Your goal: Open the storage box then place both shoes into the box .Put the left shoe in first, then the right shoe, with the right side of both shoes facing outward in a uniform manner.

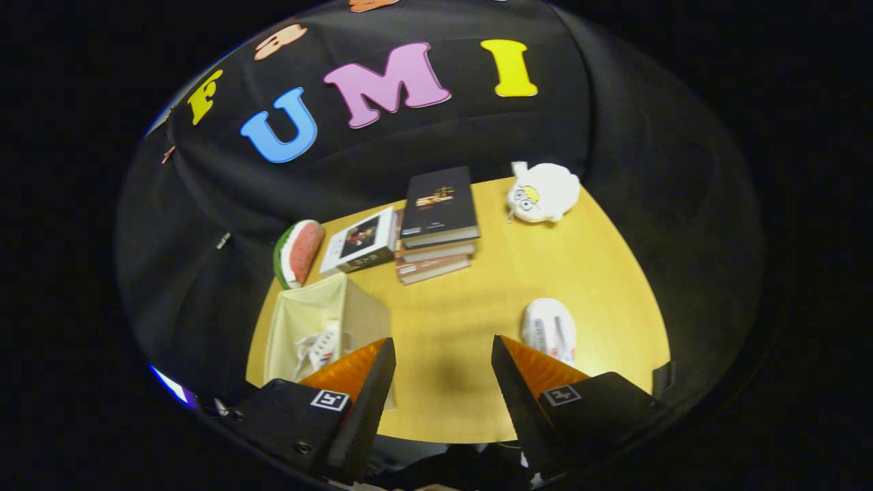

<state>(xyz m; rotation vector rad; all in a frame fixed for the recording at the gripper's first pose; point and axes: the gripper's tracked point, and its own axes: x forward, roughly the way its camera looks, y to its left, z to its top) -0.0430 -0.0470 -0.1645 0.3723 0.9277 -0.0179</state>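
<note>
gripper: i saw my gripper [443, 354] held above the table with its two fingers spread wide apart, nothing between them but bare tabletop.
table: a yellow wooden table [477, 300] lay below me.
storage box: the pale cream fabric storage box [307, 310] stood open at the top, just ahead of my left finger, which covered its near corner.
shoe in box: one white sneaker with white laces and small red marks [319, 346] lay inside the box, against its near side.
shoe on table: the other white sneaker [549, 329] lay on the table just ahead of my right finger, well apart from the box; which way it faced i couldn't tell.
beyond: a stack of dark-covered books [436, 225], a white-covered book [359, 241], a watermelon-slice cushion [298, 252] and a white plush toy [543, 192] sat further back.
</note>
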